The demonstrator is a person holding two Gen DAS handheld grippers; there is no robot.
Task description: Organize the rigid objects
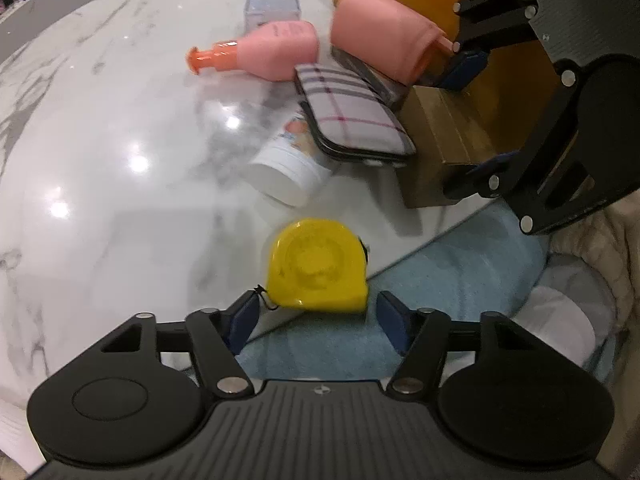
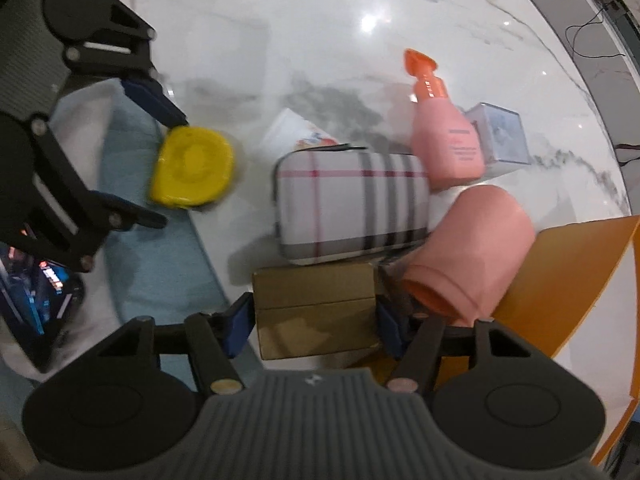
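Observation:
A yellow tape measure (image 1: 316, 266) lies flat at the marble table's (image 1: 120, 120) front edge. My left gripper (image 1: 319, 322) points down at it, open, one blue pad on each side with small gaps; in the right wrist view the tape measure (image 2: 192, 168) also sits between those pads. My right gripper (image 2: 315, 330) is shut on a small brown cardboard box (image 2: 316, 312), which rests on the table. From the left wrist view, the right gripper (image 1: 480, 116) straddles the cardboard box (image 1: 436, 148).
A plaid case (image 2: 352, 204) leans over a white tube (image 2: 296, 128), touching the box. A pink cup-like container (image 2: 472, 252), a pink bottle with orange cap (image 2: 448, 144) and a pale blue box (image 2: 498, 136) lie beyond. An orange carton (image 2: 560, 280) stands right. Blue rug (image 1: 440, 280) below.

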